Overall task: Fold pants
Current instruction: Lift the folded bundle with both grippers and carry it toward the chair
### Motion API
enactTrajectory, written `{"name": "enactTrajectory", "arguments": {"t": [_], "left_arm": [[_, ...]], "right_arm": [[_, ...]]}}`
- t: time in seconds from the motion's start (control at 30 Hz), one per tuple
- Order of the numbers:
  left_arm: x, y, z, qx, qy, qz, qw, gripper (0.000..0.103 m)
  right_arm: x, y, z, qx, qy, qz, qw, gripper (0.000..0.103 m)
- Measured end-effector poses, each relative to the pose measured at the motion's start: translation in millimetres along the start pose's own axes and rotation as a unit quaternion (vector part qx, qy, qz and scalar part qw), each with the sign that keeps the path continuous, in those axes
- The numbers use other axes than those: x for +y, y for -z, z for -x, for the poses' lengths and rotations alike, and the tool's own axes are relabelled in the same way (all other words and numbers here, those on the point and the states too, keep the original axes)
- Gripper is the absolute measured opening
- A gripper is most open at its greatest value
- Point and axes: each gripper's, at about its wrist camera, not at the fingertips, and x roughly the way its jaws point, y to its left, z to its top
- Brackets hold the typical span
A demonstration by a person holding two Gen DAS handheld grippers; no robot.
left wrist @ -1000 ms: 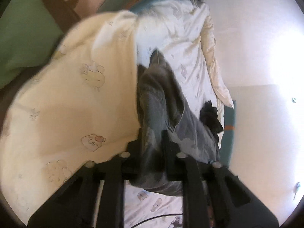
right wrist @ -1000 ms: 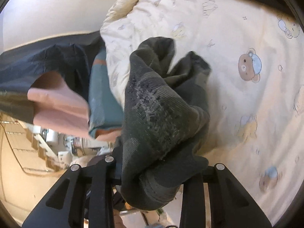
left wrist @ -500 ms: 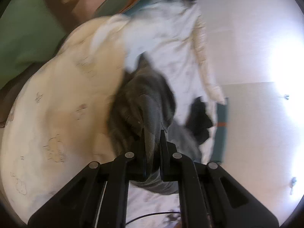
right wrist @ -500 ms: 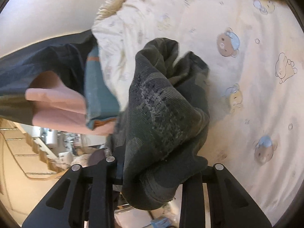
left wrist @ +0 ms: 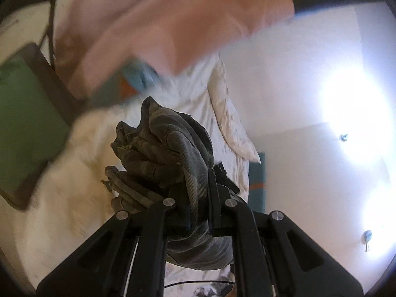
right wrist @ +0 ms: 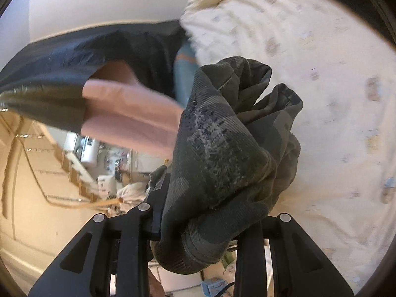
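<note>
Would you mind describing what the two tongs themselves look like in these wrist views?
Both the left tongs and the right tongs are matte black, with flat angular linkage arms that have triangular cut-outs and round silver pivot bolts. Their fingers are narrow black bars. A thin black cable loops beneath the left tongs. No markings or sleeves are visible on either.

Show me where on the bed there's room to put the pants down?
Both grippers hold the pants bunched up. The cream bedspread right of them, seen from the right wrist, lies bare. It's crowded on the other side, by the pink fabric and dark cloth.
</note>
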Motion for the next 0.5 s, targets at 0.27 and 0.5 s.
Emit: {"name": "enactTrajectory", "arguments": {"t": [0.27,0.5], "left_arm": [[60.2,-95.5,67.1,-0.054,-0.068,-0.046,0.9952,0.007],[170.6,-143.0,80.6,-0.068,-0.110,-0.142,0.9814,0.007]], "right_arm": [[40.2,37.1,-159.0,0.063,-0.030,0.034,0.997,0.031],[18.2,86.5,-279.7,0.088,-0.027,0.089,0.992,0.031]]}}
